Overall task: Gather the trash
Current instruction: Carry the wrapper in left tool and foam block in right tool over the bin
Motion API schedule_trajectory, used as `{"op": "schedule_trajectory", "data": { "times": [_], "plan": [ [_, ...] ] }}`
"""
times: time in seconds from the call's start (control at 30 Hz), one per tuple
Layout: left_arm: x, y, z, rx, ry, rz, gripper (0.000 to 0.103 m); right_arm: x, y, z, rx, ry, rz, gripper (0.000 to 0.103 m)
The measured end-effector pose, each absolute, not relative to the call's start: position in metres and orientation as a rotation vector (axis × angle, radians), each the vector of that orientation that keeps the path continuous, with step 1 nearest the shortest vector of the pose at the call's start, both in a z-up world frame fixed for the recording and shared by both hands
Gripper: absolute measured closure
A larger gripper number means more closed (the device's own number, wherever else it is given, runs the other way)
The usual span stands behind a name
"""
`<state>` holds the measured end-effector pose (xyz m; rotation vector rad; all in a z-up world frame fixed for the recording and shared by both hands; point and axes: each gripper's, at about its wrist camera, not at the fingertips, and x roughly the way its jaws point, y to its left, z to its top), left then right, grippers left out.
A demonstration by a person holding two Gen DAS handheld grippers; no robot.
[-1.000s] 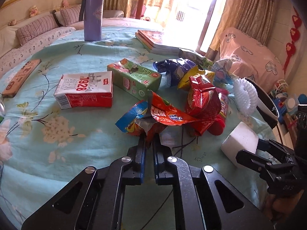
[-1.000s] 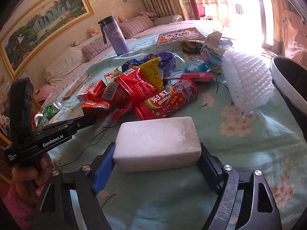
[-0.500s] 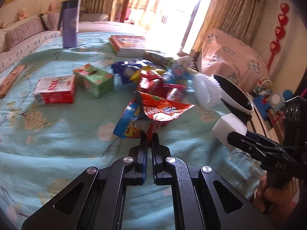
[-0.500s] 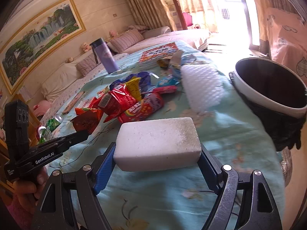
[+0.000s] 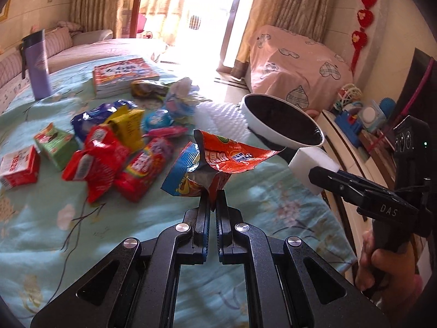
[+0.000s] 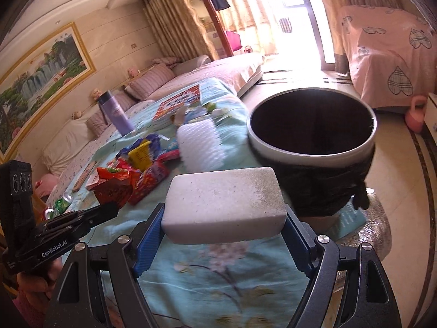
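My left gripper (image 5: 212,201) is shut on an orange and blue snack wrapper (image 5: 218,161) and holds it above the table. My right gripper (image 6: 224,213) is shut on a white foam block (image 6: 222,206), also seen in the left wrist view (image 5: 314,164). The block hangs just short of the trash bin (image 6: 311,147), a white-rimmed bin with a black liner, beside the table edge (image 5: 281,120). The left gripper with its wrapper (image 6: 112,183) shows at the left of the right wrist view.
More trash lies on the teal flowered tablecloth (image 5: 82,218): red wrappers (image 5: 98,158), a yellow packet (image 5: 128,128), white foam netting (image 6: 200,143), a green carton (image 5: 54,142), a red-white carton (image 5: 17,165). Books (image 5: 123,75) and a purple flask (image 5: 37,65) stand at the back.
Both grippers have moved right toward the bin, carrying the wrapper and the foam block. The wrapper has been lifted off the table. The bin now looks much nearer.
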<state>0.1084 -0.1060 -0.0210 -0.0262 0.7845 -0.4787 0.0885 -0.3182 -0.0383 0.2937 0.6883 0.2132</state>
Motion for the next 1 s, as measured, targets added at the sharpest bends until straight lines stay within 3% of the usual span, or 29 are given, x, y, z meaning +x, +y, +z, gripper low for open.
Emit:
{"op": "schedule_trajectory", "data": {
  "times": [1.0],
  "plan": [
    [0.22, -0.273, -0.009, 0.117, 0.856, -0.616, 0.099, 0.178, -0.43, -0.025, 0.255, 0.729, 0.136, 0.021]
  ]
}}
